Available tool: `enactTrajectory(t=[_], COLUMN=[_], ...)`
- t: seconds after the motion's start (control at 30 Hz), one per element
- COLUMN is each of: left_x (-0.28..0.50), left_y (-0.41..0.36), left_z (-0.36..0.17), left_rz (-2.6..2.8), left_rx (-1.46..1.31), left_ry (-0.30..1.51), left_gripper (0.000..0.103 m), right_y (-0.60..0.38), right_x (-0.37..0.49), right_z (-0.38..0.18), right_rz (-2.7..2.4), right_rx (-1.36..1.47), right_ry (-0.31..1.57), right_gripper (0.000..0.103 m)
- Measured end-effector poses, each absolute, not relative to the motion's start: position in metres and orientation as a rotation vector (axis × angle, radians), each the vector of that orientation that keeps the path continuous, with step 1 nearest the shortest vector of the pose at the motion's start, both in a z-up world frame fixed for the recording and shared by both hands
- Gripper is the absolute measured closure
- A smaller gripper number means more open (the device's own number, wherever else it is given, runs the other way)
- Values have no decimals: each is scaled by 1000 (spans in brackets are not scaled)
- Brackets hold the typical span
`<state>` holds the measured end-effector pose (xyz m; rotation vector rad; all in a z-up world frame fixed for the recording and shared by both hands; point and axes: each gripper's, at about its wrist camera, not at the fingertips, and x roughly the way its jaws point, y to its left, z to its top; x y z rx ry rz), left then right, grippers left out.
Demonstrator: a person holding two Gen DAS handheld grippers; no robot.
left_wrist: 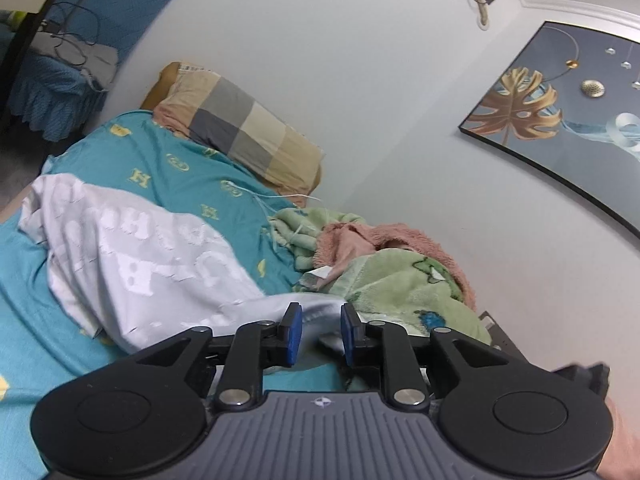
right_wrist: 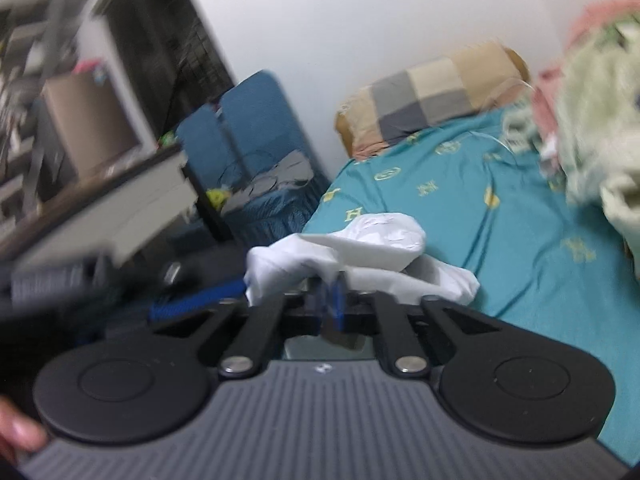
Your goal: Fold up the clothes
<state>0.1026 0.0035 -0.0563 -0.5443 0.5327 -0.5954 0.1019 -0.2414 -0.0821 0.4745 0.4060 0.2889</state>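
Blur hides the right tool (right_wrist: 330, 294) pinching white garment (right_wrist: 360, 248); left tool (left_wrist: 320, 334) spread.

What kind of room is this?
Most likely a bedroom in a home: a bed with a teal sheet, a checked pillow against the wall, crumpled fleece blankets, and a framed picture.

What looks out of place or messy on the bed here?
The white garment lies crumpled on the teal sheet, not flat. A green and pink blanket is heaped against the wall, and a loose white cord trails beside the pillow.
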Motion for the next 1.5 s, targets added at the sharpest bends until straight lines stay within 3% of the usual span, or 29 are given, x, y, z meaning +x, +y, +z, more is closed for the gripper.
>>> enactTrajectory(t=[0.13, 0.3, 0.37, 0.53, 0.63, 0.73, 0.8, 0.83, 0.87, 1.1, 1.2, 1.33, 1.5], left_x=[100, 96, 89, 81, 86, 87, 83, 81, 79, 54, 37, 32, 61], left_y=[-11, -39, -51, -86, -95, -90, -80, -74, -68, -38, -35, -32, 1], left_z=[-73, -95, -100, -121, -134, -132, -126, -120, -113, -35, -8, -1, -15], left_rz=[-540, -508, -525, -361, -281, -247, -228, -218, -216, -403, -506, -527, -498], left_rx=[-416, -221, -124, 39, 7, -58, -105, -131, -158, -314, -229, -207, -393], left_ry=[598, 670, 665, 617, 565, 500, 449, 432, 415, 367, 337, 344, 422], left_gripper=[60, 58, 46, 29, 28, 39, 60, 81, 91, 95, 95, 95, 94], right_y=[-265, -273, -276, -286, -291, -294, -296, -296, -297, -293, -290, -280, -271], right_x=[104, 107, 110, 114, 114, 112, 111, 111, 111, 116, 113, 105, 88], right_z=[-86, -90, -92, -96, -99, -100, -100, -101, -101, -100, -97, -86, -77], right_rz=[281, 288, 294, 327, 340, 335, 318, 309, 297, 253, 276, 283, 299], right_rx=[612, 662, 683, 763, 802, 814, 811, 810, 807, 729, 702, 602, 513], right_ry=[407, 420, 426, 441, 441, 437, 436, 437, 440, 463, 451, 428, 444], right_gripper=[98, 98, 98, 98, 98, 98, 98, 98, 98, 98, 98, 96, 90])
